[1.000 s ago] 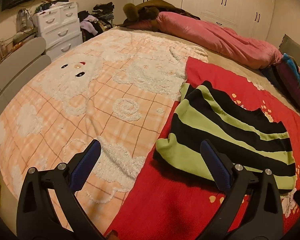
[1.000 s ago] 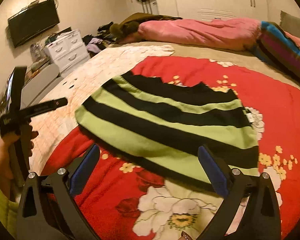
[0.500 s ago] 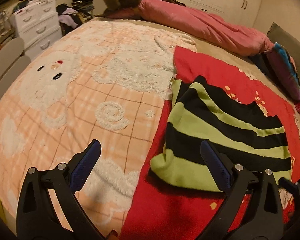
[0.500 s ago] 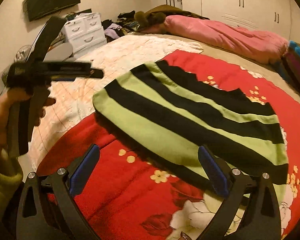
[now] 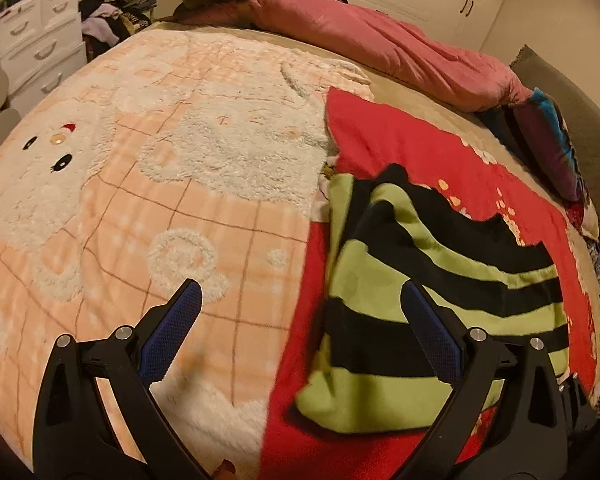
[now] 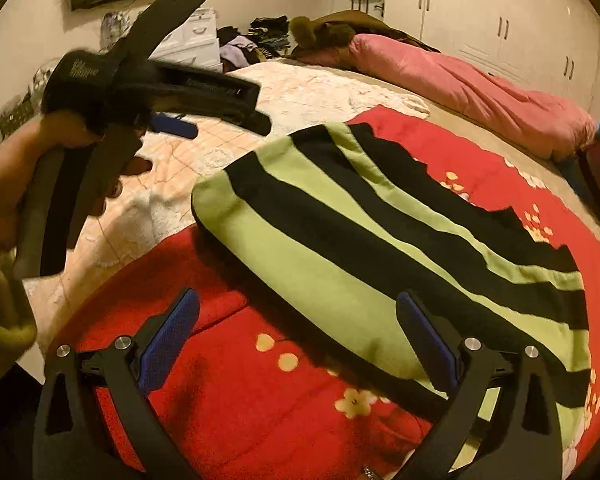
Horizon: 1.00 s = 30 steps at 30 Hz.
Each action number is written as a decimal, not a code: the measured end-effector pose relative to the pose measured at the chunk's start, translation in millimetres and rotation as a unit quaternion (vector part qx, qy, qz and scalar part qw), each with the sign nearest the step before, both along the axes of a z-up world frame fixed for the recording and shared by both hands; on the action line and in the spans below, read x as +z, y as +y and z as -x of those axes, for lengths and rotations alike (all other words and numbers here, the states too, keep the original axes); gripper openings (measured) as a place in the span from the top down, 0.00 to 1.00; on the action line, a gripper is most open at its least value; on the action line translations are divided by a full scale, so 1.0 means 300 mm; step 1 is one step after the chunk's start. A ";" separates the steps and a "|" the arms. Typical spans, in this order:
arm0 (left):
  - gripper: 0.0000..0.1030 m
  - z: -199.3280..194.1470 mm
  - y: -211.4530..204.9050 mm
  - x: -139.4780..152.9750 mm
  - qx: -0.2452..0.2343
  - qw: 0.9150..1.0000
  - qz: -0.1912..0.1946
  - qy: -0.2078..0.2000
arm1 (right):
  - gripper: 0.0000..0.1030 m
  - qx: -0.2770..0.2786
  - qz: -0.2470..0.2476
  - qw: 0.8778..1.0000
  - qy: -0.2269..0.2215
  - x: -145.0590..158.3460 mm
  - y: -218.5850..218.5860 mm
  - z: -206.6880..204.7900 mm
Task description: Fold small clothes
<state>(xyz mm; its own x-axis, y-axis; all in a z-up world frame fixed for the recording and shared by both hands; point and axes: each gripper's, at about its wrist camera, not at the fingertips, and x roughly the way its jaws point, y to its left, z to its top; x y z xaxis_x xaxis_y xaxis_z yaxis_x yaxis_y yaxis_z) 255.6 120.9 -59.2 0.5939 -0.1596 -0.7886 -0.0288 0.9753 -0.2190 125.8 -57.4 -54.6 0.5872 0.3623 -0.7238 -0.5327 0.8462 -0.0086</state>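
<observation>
Hovering wide open: left gripper (image 5: 300, 320) and right gripper (image 6: 298, 328), both empty, above striped garment (image 6: 380, 240) lying flat on red blanket (image 6: 240, 380), garment at 1 o'clock from each.

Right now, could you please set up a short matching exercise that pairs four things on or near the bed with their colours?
Things:
1. garment
2. blanket under the garment
3. rolled duvet
4. drawer unit

Colours:
A. pink
B. white
C. green and black stripes
D. red with flowers

Pairs: 1-C, 2-D, 3-A, 4-B
</observation>
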 end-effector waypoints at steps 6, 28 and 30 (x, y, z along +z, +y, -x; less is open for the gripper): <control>0.09 -0.036 0.066 -0.029 0.017 0.999 0.032 0.011 | 0.05 0.023 0.058 0.998 -0.031 -0.068 0.099 -0.016; 0.09 -0.062 0.099 -0.116 -0.004 0.979 0.201 0.044 | 0.89 0.016 -0.024 0.998 -0.055 -0.082 0.078 -0.153; 0.09 -0.060 0.096 -0.112 -0.008 0.974 0.223 0.041 | 0.89 0.015 -0.051 0.998 -0.044 -0.064 0.044 -0.160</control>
